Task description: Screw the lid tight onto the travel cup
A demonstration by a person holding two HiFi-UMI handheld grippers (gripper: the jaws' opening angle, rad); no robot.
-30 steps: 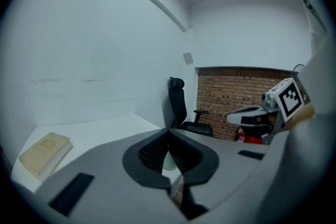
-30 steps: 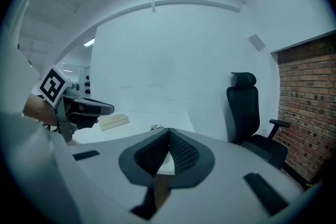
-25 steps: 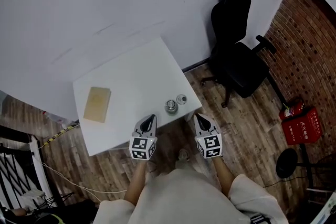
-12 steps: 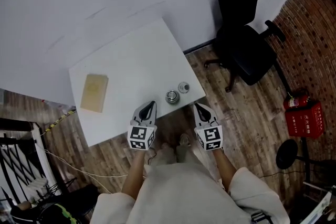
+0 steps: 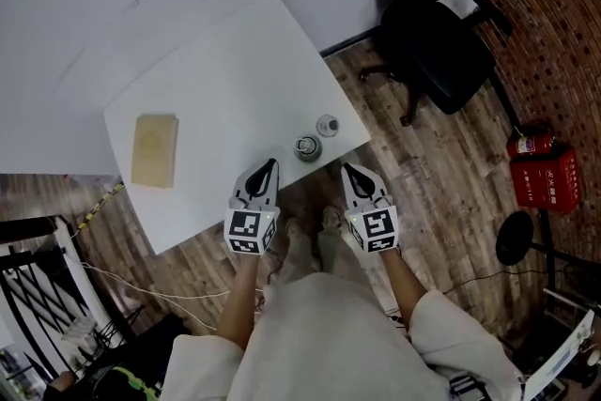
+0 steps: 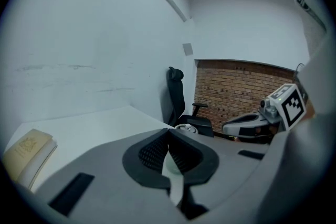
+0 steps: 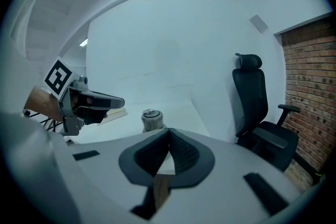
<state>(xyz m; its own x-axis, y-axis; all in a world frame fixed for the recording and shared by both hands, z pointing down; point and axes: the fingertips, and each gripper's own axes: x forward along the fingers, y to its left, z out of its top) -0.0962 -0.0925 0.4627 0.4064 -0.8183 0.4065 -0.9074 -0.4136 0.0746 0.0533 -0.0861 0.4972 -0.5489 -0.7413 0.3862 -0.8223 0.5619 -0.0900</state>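
Note:
A small metal travel cup (image 5: 307, 147) stands near the front right corner of the white table (image 5: 216, 99); it also shows in the right gripper view as a grey cup (image 7: 151, 119). Its round lid (image 5: 327, 125) lies on the table just right of the cup, apart from it; the left gripper view shows the lid's edge (image 6: 184, 127). My left gripper (image 5: 268, 168) hovers at the table's front edge, left of the cup, shut and empty. My right gripper (image 5: 347, 172) hangs off the table's corner, over the floor, shut and empty.
A tan notepad (image 5: 154, 149) lies on the table's left part. A black office chair (image 5: 434, 33) stands to the right by the brick wall. Red fire extinguisher box (image 5: 547, 180) and a round black stand base (image 5: 515, 239) sit on the wooden floor.
Both grippers have sunk a little and moved closer to the table's front edge. The head camera has shifted, so the table sits higher and further left in view.

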